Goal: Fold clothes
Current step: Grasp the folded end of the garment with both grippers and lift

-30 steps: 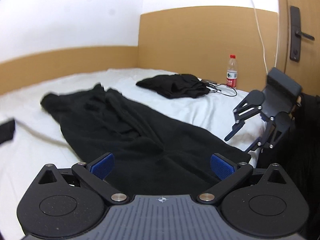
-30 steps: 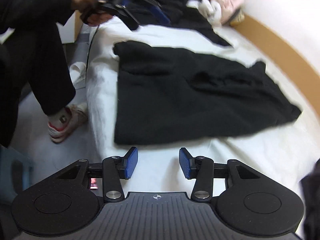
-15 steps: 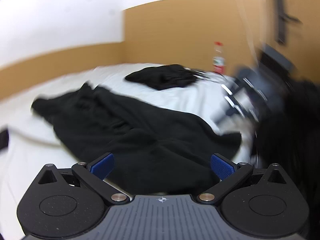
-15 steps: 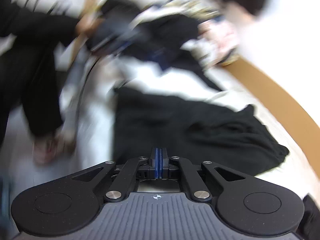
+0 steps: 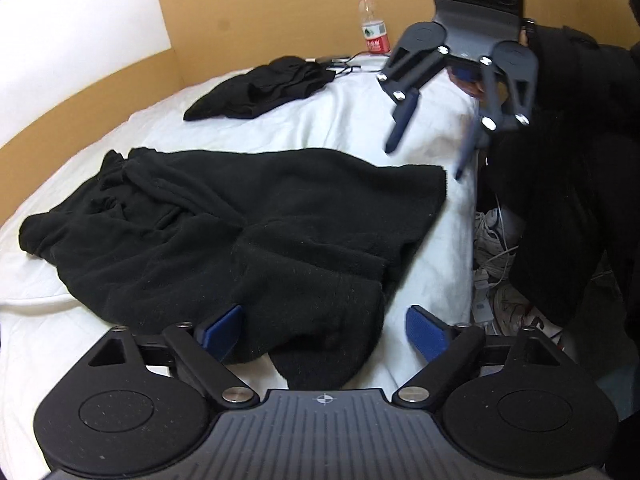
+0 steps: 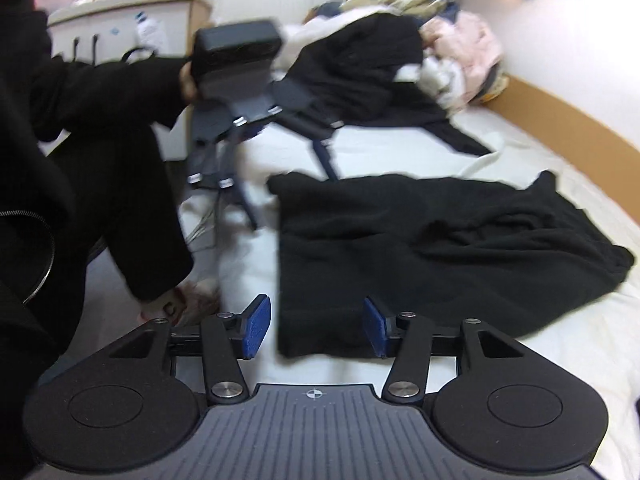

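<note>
A black fleece garment [image 5: 224, 232] lies spread on the white bed [image 5: 352, 120]. It also shows in the right wrist view [image 6: 440, 248]. My left gripper [image 5: 324, 330] is open, low over the garment's near corner, with cloth between its blue pads. My right gripper [image 6: 316, 330] is open over the garment's other near corner at the bed edge. In the left wrist view the right gripper [image 5: 424, 156] hangs open above the far corner. In the right wrist view the left gripper [image 6: 288, 192] hangs open by the far corner.
A second black garment [image 5: 260, 88] lies folded at the back beside a water bottle [image 5: 374, 26] and a cable. A pile of clothes [image 6: 420, 56] sits at the bed's other end. The person's dark-clothed legs [image 5: 560, 200] and shoes stand beside the bed.
Both grippers have dropped down toward the garment's near corners. The right gripper was shut half a second ago and is now open. The left gripper stayed open.
</note>
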The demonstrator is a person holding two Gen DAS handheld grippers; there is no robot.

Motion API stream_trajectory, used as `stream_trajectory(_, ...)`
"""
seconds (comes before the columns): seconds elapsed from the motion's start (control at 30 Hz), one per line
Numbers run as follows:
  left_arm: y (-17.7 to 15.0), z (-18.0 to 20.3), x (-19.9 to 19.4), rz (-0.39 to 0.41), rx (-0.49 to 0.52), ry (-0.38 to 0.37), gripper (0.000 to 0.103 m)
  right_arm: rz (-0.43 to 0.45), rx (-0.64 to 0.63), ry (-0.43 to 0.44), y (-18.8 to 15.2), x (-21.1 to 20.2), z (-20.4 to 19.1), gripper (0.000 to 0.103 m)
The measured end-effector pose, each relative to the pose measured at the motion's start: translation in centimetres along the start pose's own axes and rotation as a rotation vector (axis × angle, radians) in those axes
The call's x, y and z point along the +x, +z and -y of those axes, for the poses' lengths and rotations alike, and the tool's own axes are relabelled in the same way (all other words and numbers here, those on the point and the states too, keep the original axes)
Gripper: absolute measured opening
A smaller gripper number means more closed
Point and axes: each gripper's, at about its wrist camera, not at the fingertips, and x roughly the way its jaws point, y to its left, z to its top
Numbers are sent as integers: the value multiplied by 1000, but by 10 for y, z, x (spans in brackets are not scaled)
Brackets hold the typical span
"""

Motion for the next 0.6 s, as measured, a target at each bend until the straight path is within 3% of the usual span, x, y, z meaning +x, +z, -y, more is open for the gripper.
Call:
stream_trajectory(0.13,-3,-5,5,-10,-19,6,86,-83,-43,-46,-4,23,-8,52)
stream_trajectory(0.17,-4,-4,5,-7,-20,9,86,-87,-43,-53,-3,25,-9,42)
stream_trajectory(0.23,-5,-3,4,0,-15,18,82,-101,-56,-68,0,25,-13,35)
stream_trajectory(0.4,-7,-5,4,10,-22,43,80,-112,-59,-94,1,26,-17,33)
stream_trajectory(0.5,-5,-5,2,18,-28,37,70,-111,-58,-98,-4,29,-16,28)
stream_trajectory(0.53,-4,-5,2,17,-31,34,58,-112,-59,-98,-3,32,-14,23)
stream_trajectory(0.6,-4,-5,4,16,-33,37,57,-112,-61,-99,-2,34,-12,23)
